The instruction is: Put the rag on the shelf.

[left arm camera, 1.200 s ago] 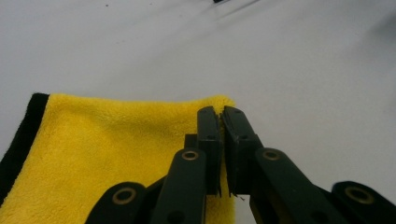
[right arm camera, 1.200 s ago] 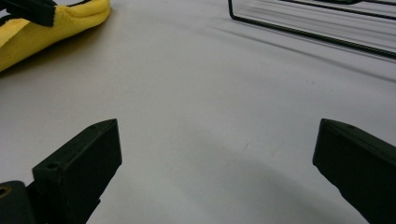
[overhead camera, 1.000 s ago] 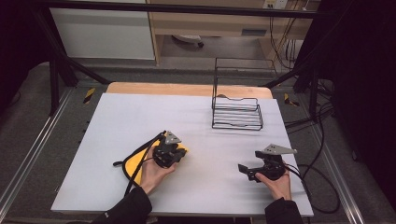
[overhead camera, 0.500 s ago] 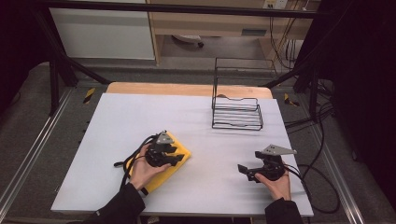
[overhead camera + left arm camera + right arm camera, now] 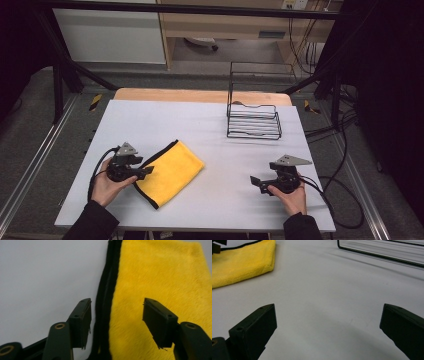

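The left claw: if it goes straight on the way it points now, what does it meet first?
Probably the yellow cloth. The left claw stands open at the cloth's black-trimmed edge, jaws on either side of it, so that edge comes first. How high the claw hovers above it is unclear.

the yellow cloth [image 5: 160, 277] looks soft and fuzzy with black stitched edge, the table [image 5: 200, 120] smooth matt, the rack [image 5: 254, 121] thin black wire.

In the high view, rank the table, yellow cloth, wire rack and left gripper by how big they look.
1. Table
2. Yellow cloth and wire rack: too close in size to rank.
3. Left gripper
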`<state>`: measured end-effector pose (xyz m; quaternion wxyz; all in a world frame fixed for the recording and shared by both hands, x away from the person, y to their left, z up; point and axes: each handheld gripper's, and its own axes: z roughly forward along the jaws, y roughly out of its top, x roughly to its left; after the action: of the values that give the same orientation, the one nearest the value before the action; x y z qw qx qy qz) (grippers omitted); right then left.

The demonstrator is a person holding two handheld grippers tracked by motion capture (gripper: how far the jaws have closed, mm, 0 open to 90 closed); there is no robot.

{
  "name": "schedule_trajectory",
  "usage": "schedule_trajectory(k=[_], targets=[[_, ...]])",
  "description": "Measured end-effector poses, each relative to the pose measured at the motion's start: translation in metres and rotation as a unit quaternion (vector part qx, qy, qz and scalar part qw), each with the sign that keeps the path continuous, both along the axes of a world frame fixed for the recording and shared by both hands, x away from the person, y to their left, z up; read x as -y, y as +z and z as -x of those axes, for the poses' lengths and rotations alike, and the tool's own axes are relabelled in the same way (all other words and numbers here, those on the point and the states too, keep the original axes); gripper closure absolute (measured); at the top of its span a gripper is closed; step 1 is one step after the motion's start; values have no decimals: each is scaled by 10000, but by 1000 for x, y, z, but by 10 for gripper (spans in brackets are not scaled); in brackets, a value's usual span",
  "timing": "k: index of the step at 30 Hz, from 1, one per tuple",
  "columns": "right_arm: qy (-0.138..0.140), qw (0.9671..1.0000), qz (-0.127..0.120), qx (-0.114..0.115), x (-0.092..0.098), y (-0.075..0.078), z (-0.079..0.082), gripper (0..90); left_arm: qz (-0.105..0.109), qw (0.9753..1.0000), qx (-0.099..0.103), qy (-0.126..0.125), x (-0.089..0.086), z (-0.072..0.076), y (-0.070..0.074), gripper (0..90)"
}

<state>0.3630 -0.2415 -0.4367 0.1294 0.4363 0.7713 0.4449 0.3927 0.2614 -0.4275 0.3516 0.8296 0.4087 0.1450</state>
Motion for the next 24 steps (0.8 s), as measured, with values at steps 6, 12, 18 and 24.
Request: schedule_trajectory(k=[6,12,18,24], targets=[[90,10000,-13,27,-22,4,-2,7,52,9998,-173,101,-15,-1,-10,515],[190,9998,-74,37,-55,9,-7,10,111,9994,-326,56,-16,-3,-12,599],[302,9995,35,-6,-92,9,-15,20,202,9989,-421,71,-16,-3,-15,642],[353,9992,-65,-178,-125,7,-29,69,267,9988,-387,111,-17,-2,-17,645]])
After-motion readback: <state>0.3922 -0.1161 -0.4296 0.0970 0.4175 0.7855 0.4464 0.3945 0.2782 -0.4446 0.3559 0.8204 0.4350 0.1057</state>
